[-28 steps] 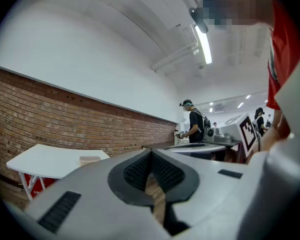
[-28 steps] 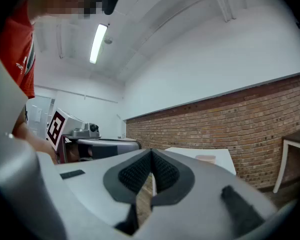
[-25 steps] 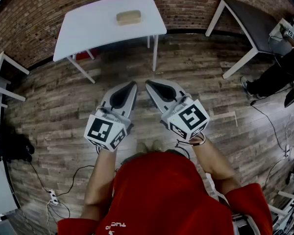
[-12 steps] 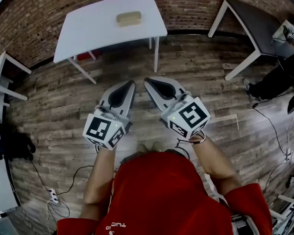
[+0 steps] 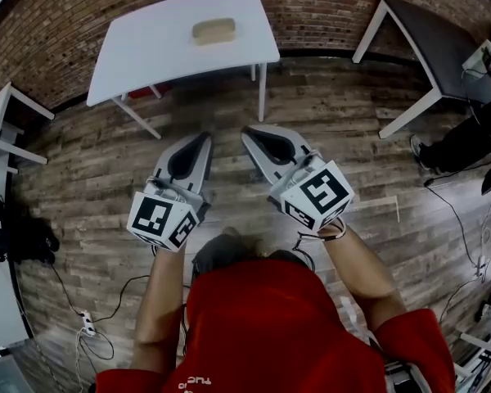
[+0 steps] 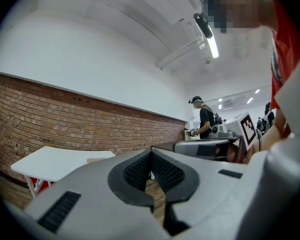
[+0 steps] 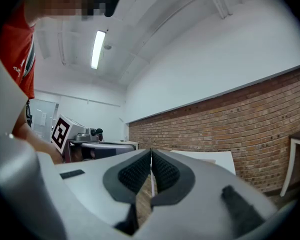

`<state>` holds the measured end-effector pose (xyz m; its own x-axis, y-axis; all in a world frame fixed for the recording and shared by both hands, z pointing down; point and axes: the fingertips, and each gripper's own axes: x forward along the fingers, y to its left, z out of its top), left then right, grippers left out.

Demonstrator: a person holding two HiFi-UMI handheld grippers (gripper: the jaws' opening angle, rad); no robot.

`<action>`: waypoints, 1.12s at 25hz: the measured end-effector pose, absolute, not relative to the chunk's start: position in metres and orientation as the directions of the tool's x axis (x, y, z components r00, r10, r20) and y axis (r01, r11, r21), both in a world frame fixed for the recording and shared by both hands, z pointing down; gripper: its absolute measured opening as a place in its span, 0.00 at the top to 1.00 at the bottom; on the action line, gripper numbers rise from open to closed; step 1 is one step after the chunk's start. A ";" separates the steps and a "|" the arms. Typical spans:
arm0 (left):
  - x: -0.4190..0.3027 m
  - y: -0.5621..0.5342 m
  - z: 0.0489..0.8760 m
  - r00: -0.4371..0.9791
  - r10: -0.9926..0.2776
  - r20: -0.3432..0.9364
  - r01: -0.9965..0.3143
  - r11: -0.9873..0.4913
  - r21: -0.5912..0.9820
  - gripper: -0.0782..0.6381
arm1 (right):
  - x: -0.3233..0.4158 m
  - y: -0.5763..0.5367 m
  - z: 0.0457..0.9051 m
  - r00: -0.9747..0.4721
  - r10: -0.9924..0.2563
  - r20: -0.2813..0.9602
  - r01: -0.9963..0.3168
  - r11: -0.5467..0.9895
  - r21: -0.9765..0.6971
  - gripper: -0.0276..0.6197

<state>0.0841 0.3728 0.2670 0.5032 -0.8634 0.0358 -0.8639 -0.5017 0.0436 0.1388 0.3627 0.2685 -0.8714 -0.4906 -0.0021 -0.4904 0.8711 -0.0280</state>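
**A:** What are the claws doing?

**B:** The left gripper (image 5: 202, 139) has its jaws pressed together, with the ribbed black pads meeting at the tip and nothing between them. The right gripper (image 5: 250, 132) is closed the same way and is just as empty. Both hang side by side over the plank floor (image 5: 335, 113).

**A:** And the nearest thing?

**B:** It's a tan block (image 5: 213, 30) lying flat on the white table (image 5: 147, 56), on the side toward the brick wall (image 5: 57, 11) and well apart from both grippers.

**A:** How would it handle?

**B:** It's an oblong with rounded corners and a matte top (too small here to tell sponge from foam or bread). I'd judge it light and soft, so it would give under the pads rather than slip. The ribbed rubber should bite well, and the narrow width across the long sides looks like the best place to hold it. The table top is smooth and glossy on thin white legs, and the floor is rough, weathered wood.
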 end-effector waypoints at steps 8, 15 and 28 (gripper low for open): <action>0.061 0.323 0.274 0.496 -0.868 0.026 -0.868 -0.495 0.043 0.87 | 0.123 0.313 0.278 -0.871 -0.491 0.019 -0.492 0.870 -0.019 0.91; 0.015 0.234 0.278 0.507 -0.862 0.006 -0.861 -0.506 0.042 0.87 | 0.085 0.227 0.283 -0.861 -0.509 0.019 -0.509 0.861 -0.014 0.91; -0.075 0.079 0.277 0.612 -0.791 0.011 -0.790 -0.611 0.048 0.87 | -0.011 0.074 0.278 -0.811 -0.585 0.009 -0.585 0.811 -0.027 0.91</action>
